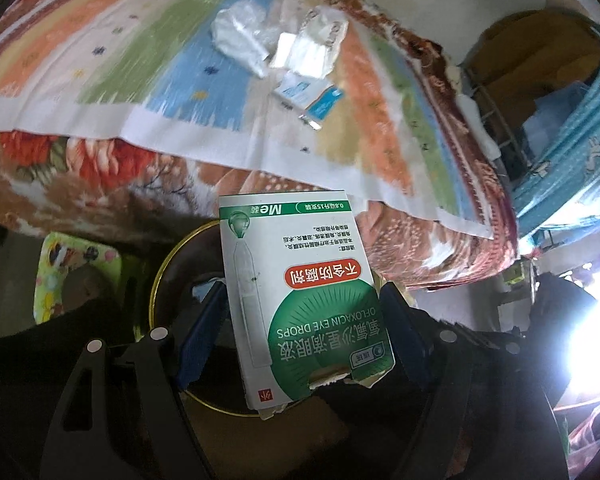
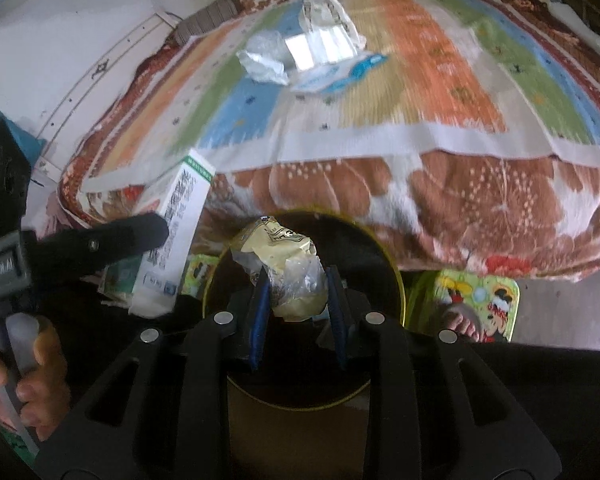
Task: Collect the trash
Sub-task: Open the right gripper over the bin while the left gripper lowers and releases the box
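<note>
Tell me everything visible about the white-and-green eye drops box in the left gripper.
The white-and-green cardboard eye drops box is clamped between the left gripper's blue-padded fingers, print upside down in that view. It reads OFLOXACIN EYE DROPS, with a red label and dropper drawing. Its near end is torn open. It hangs above the dark, yellow-rimmed round bin, beside the bed.

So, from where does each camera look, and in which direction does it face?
Left wrist: sits on the left gripper, looks forward over the eye drops box it grips toward the bed; only its fingers show.
Right wrist: sits on the right gripper, which grips a yellow wrapper; the person's left hand shows.
Shared: bin, bed litter.
</note>
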The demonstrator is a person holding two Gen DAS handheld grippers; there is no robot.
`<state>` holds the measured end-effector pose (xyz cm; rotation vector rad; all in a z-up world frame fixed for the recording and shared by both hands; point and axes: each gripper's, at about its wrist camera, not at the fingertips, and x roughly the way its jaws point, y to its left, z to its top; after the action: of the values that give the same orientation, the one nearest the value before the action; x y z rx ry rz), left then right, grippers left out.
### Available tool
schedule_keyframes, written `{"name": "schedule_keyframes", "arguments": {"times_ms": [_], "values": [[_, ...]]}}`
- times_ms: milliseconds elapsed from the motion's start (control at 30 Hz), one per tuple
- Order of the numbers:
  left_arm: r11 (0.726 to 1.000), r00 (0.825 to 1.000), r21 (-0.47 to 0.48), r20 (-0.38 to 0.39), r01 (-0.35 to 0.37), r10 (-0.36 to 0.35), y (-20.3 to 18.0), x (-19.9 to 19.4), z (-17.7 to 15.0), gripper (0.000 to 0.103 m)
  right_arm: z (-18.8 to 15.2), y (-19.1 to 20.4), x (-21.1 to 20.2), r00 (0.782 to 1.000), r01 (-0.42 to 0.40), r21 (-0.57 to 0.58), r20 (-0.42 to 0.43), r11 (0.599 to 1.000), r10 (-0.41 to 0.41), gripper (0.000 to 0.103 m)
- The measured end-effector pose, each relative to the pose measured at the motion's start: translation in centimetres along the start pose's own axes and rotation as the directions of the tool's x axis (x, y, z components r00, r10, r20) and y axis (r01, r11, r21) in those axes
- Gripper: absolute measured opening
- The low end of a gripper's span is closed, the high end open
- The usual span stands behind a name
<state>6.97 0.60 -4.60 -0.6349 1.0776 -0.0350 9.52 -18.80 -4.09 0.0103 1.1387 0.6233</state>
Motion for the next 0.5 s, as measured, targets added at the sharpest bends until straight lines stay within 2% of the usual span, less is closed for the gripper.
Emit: {"name": "schedule_keyframes", "arguments": {"times_ms": [100,367,433,500], "values": [[0.999,0.999,-0.032,-0.028,-0.016,0.015,0.6,0.6,-0.1,0.076,-0.3,-0.2,0.6,0.999,0.052,0.000,-0.015,0.999,-0.052,0.026],[0.994,0.996,-0.093,-0.082,-0.051,0.043,1.7,2.3,0.0,0.076,-0.4,-1.0,3.3,0.991,0.051,0.048,-0.124,0.998,-0.044,0.028],[0.992,0.994,-0.116,-0.095,-0.059,0.049,2.2,2.7,0.1,0.077,-0.5,-0.9,4.1,0.988,0.056,0.048,-0.144,0.997,-0.048,0.029],[0.989,0.993,-0.132,-0.101,-0.070,0.056,2.4,3.0,0.1,0.078,-0.6,-0.8,4.8,0.985,0.058,0.048,-0.164,0.997,-0.049,0.036]]}}
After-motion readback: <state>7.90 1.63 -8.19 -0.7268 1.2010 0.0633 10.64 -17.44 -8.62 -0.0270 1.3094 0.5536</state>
